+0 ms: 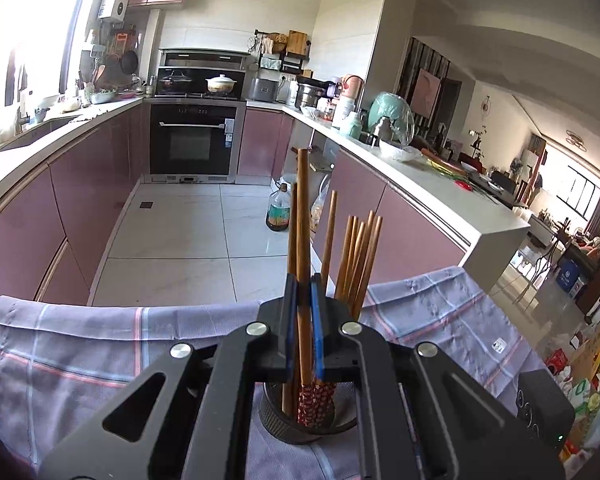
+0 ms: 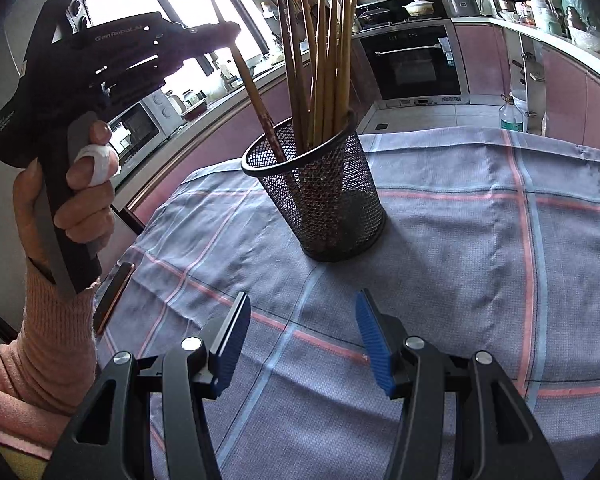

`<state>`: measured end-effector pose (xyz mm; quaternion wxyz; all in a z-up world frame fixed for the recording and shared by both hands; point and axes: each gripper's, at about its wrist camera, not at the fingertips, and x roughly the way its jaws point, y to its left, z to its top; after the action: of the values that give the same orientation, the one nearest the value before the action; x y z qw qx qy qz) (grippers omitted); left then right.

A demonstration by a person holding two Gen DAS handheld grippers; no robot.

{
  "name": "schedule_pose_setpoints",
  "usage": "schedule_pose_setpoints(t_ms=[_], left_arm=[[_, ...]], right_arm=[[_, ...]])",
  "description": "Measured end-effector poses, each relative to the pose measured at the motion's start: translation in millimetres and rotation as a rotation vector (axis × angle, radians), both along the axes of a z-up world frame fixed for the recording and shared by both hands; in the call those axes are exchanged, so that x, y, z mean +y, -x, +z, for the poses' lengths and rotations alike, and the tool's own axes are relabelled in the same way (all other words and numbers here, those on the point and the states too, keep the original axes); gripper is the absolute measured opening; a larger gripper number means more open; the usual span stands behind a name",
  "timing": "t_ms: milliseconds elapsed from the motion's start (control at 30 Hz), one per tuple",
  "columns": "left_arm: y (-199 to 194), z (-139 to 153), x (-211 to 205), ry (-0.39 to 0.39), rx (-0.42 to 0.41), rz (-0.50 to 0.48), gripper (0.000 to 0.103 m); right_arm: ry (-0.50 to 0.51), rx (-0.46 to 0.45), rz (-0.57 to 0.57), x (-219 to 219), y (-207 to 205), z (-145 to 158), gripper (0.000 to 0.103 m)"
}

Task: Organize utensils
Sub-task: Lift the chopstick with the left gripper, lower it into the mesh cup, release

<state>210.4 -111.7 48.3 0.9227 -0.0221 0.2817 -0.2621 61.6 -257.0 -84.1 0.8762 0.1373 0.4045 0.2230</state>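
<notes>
A black mesh cup [image 2: 324,200] stands on the checked cloth and holds several wooden chopsticks [image 2: 328,64]. My left gripper [image 1: 304,284] is shut on a chopstick [image 1: 303,220] with a red patterned end; its lower end sits inside the cup [image 1: 300,420]. In the right wrist view the left gripper [image 2: 224,28] hovers above and left of the cup, holding that chopstick [image 2: 256,96] slanted into it. My right gripper [image 2: 302,312] is open and empty, low over the cloth in front of the cup.
The blue-grey checked cloth [image 2: 460,240] covers the table. A dark phone-like slab [image 2: 112,296] lies at the cloth's left edge. Kitchen counters, an oven [image 1: 194,140] and an oil bottle [image 1: 279,210] on the floor lie beyond.
</notes>
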Motion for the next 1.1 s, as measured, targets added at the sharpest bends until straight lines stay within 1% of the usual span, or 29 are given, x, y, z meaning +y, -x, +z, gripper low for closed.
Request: schedule_pose_setpoints(t_ms=[300, 567, 633, 867, 1067, 1100], left_arm=[[-1.6, -23.4, -3.4, -0.043, 0.030, -0.007, 0.007], [-4.9, -29.8, -1.6, -0.070, 0.045, 0.008, 0.008], [-5.8, -29.6, 4.4, -0.068, 0.046, 0.012, 0.009], [-9.3, -31.2, 8.5, -0.097, 0.025, 0.045, 0.010], [-13.5, -33.2, 14.0, -0.091, 0.028, 0.061, 0.010], [-14.6, -33.9, 14.0, -0.105, 0.022, 0.073, 0.010]], right_arm=[[0.003, 0.009, 0.000, 1.1, -2.4, -1.8, 0.052], [-0.002, 0.011, -0.004, 0.1, -2.9, -2.9, 0.052], [0.001, 0.009, -0.004, -0.1, -2.7, -2.8, 0.052], [-0.004, 0.013, -0.009, -2.6, -1.7, -3.8, 0.052], [-0.009, 0.016, -0.006, -2.2, -1.5, -4.7, 0.052], [-0.010, 0.017, -0.005, -2.2, -1.6, -4.9, 0.052]])
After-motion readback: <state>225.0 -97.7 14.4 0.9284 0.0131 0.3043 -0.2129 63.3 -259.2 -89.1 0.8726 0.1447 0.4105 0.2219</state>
